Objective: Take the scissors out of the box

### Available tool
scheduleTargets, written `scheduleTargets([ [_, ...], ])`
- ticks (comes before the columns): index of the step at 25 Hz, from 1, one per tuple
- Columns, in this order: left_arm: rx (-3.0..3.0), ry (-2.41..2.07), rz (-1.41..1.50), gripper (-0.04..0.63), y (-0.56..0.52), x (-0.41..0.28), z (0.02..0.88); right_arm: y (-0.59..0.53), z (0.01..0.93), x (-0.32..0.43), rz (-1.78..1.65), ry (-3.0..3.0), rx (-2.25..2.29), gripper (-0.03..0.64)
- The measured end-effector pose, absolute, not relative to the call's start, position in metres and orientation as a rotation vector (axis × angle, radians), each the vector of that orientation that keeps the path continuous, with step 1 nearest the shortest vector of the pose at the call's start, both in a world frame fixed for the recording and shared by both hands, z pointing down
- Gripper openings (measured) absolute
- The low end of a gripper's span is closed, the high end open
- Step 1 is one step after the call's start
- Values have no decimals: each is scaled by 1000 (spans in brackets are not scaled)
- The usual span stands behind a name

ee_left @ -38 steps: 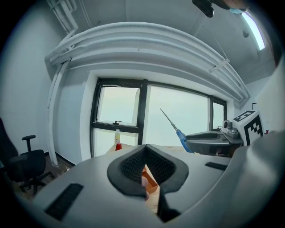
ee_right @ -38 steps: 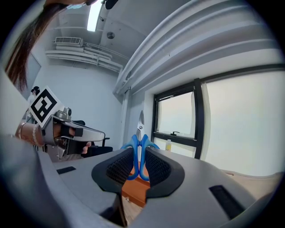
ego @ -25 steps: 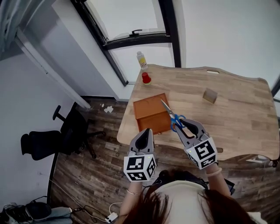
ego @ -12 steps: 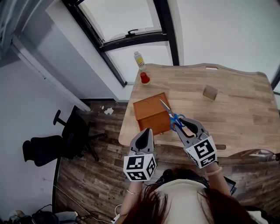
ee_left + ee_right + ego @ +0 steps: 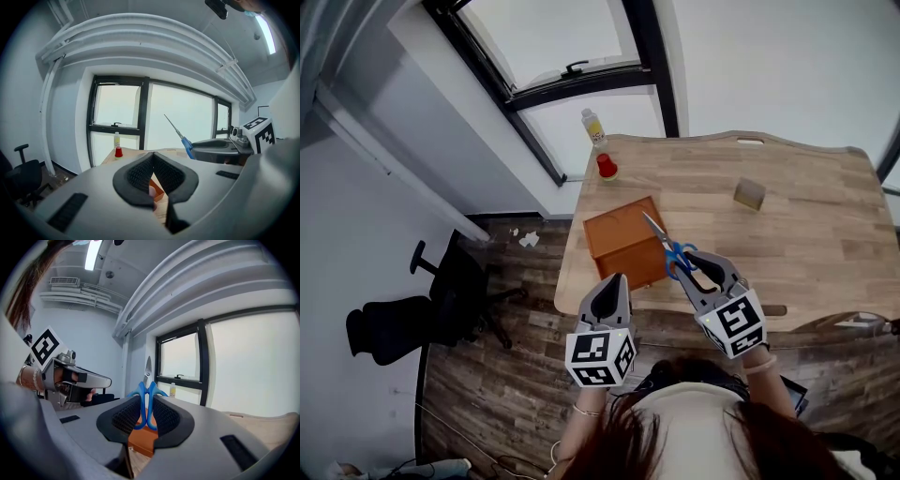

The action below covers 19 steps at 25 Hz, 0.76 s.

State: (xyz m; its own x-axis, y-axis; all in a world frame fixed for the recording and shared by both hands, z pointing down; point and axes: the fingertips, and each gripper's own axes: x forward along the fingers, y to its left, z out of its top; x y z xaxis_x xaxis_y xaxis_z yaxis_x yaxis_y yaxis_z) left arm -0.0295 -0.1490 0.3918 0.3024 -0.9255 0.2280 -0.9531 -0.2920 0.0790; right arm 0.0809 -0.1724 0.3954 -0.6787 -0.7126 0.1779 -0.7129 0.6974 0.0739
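The blue-handled scissors (image 5: 664, 243) are clear of the box, blades pointing up and away over the table. My right gripper (image 5: 692, 266) is shut on their handles; in the right gripper view the blue loops of the scissors (image 5: 145, 397) sit pinched between the pads of my right gripper (image 5: 146, 412). The orange wooden box (image 5: 623, 241) stands open at the table's near left corner, just left of the scissors. My left gripper (image 5: 611, 284) hovers at the box's near side, shut with nothing in it; its pads meet at the tips in the left gripper view (image 5: 153, 161).
The wooden table (image 5: 787, 244) carries a red cup (image 5: 606, 166) and a small bottle (image 5: 592, 127) at its far left corner, and a small tan block (image 5: 750, 195) at the far right. A black office chair (image 5: 422, 300) stands on the floor to the left.
The head view has shifted a little. Both grippers and the scissors keep the same places relative to the box.
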Motion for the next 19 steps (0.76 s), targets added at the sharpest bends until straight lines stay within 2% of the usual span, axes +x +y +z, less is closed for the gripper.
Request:
scheduleTargets([
  [19,2366,-1651,222,18,-145,-38,411,-164,408,71,8,-2638,1171,110],
])
